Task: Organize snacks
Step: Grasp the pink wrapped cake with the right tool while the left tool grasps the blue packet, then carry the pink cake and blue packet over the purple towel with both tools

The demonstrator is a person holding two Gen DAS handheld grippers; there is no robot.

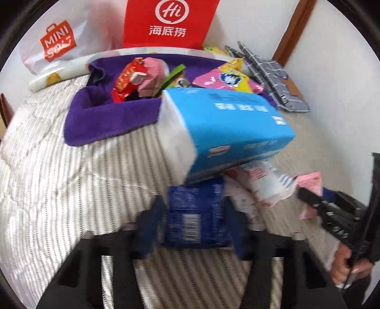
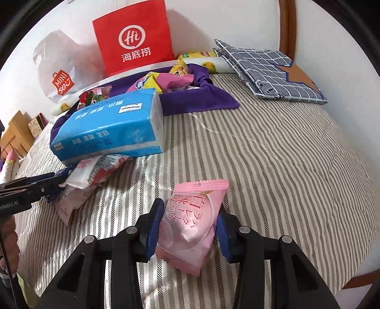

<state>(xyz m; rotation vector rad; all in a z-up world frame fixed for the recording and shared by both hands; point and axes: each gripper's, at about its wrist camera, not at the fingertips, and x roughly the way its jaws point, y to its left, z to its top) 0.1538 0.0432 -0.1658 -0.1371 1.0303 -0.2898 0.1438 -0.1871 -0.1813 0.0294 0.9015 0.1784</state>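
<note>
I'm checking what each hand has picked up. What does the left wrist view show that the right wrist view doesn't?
Only the left wrist view shows the dark blue snack packet clamped in the left gripper, with its barcode facing the camera. Only the right wrist view shows the front of the pink snack packet clamped in the right gripper, plus the wooden furniture at the far left. Both show the blue tissue pack, the purple fabric bin of snacks, the red paper bag and the striped bedcover.

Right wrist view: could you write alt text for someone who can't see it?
A claw grips a pink snack above a striped bedspread. Behind lie a blue tissue pack, a purple cloth bin of snacks and a red bag.
</note>
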